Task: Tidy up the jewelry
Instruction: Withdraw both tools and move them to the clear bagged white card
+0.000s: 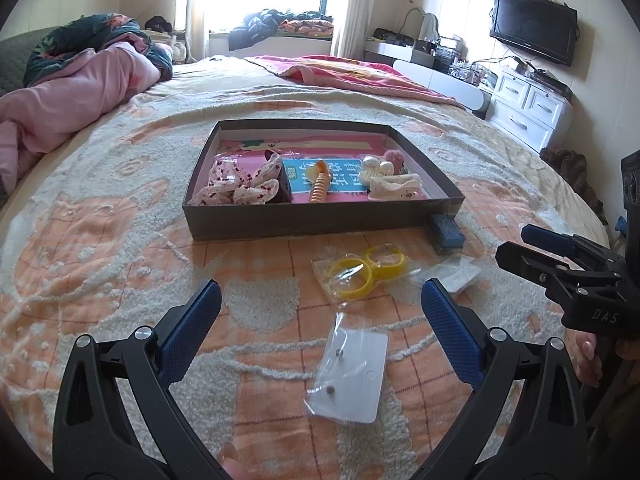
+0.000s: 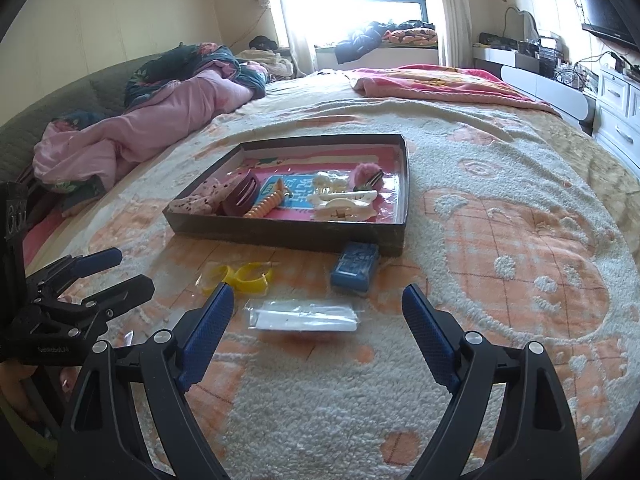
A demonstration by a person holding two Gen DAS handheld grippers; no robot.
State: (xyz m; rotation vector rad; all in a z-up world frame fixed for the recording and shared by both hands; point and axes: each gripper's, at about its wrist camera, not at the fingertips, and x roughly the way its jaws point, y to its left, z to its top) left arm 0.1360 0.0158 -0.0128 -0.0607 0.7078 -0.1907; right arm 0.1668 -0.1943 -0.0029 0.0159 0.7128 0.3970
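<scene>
A dark shallow box (image 1: 304,222) (image 2: 288,236) lies on the bed with hair clips, a floral scrunchie (image 1: 240,184) and an orange spiral tie (image 1: 320,188) inside. In front of it lie a bag with yellow bangles (image 1: 364,270) (image 2: 240,276), a small blue box (image 1: 448,234) (image 2: 355,266), a clear packet of white pieces (image 2: 306,315) (image 1: 452,274) and a bagged earring card (image 1: 352,376). My left gripper (image 1: 320,312) is open above the earring card. My right gripper (image 2: 318,314) is open over the clear packet; it shows at the right of the left wrist view (image 1: 516,246).
A pink duvet (image 1: 68,92) is heaped at the left of the bed, a pink blanket (image 1: 360,74) at the far side. A white dresser (image 1: 528,104) and a wall TV (image 1: 534,26) stand to the right.
</scene>
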